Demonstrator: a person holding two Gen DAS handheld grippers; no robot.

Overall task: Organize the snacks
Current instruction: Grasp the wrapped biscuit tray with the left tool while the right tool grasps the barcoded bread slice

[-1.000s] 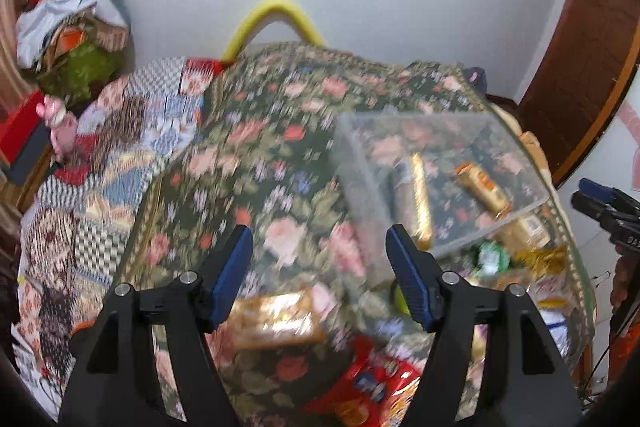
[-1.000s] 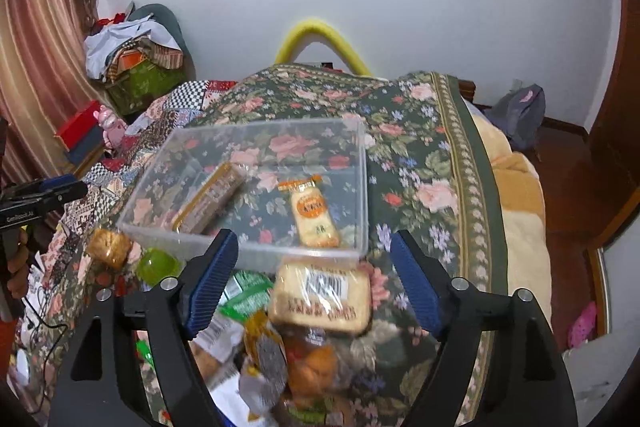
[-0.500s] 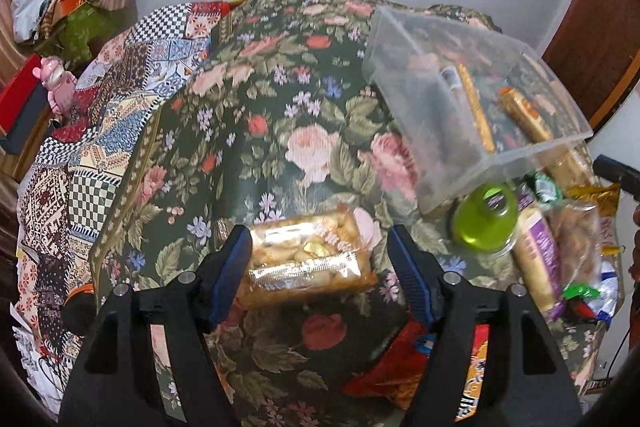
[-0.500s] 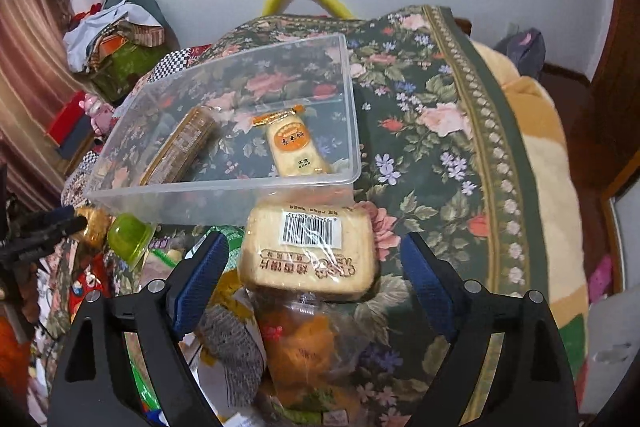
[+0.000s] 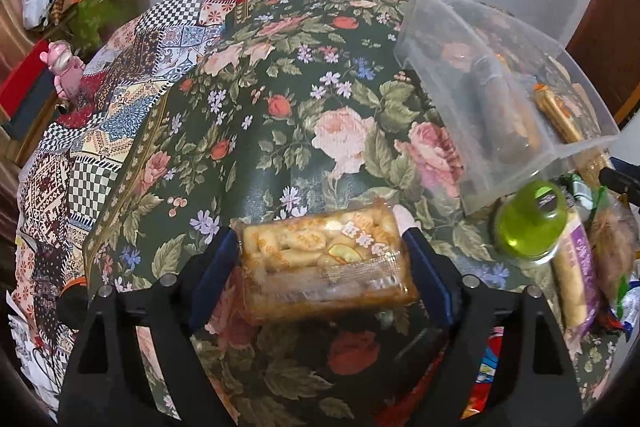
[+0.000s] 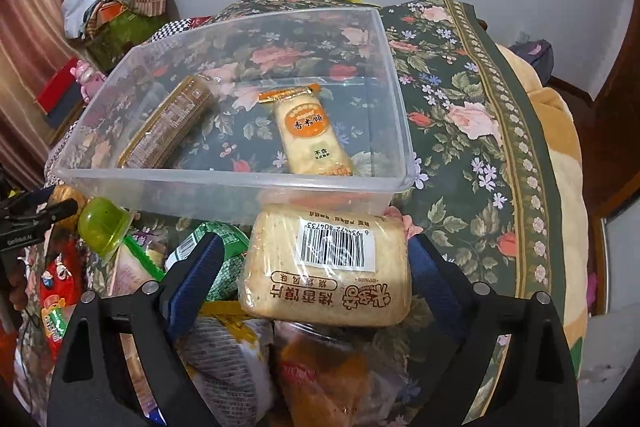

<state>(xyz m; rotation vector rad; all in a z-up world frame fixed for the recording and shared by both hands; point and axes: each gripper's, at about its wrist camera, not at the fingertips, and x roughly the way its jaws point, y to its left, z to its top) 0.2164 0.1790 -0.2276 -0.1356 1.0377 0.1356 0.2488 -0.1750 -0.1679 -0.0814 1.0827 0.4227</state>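
My left gripper [image 5: 320, 267] is open with its blue pads on either side of a clear packet of golden crackers [image 5: 326, 263] lying on the floral cloth. My right gripper [image 6: 316, 271] is open around a tan bread-slice packet with a barcode [image 6: 328, 267], which lies on the snack pile against the clear plastic bin [image 6: 240, 183]. The bin holds a brown biscuit sleeve [image 6: 168, 123] and an orange-labelled rice cracker pack [image 6: 310, 135]. The bin also shows in the left wrist view [image 5: 472, 67].
A green jelly cup [image 5: 530, 225] sits by the bin corner, also in the right wrist view [image 6: 102, 225]. Loose snack bags [image 6: 224, 339] pile at the near edge. A red packet [image 5: 486, 383] lies low right. The bed drops off on the right [image 6: 560, 187].
Both grippers have moved forward and down. The cracker packet now lies between my left pads, and the bread packet between my right pads. The jaws remain open.
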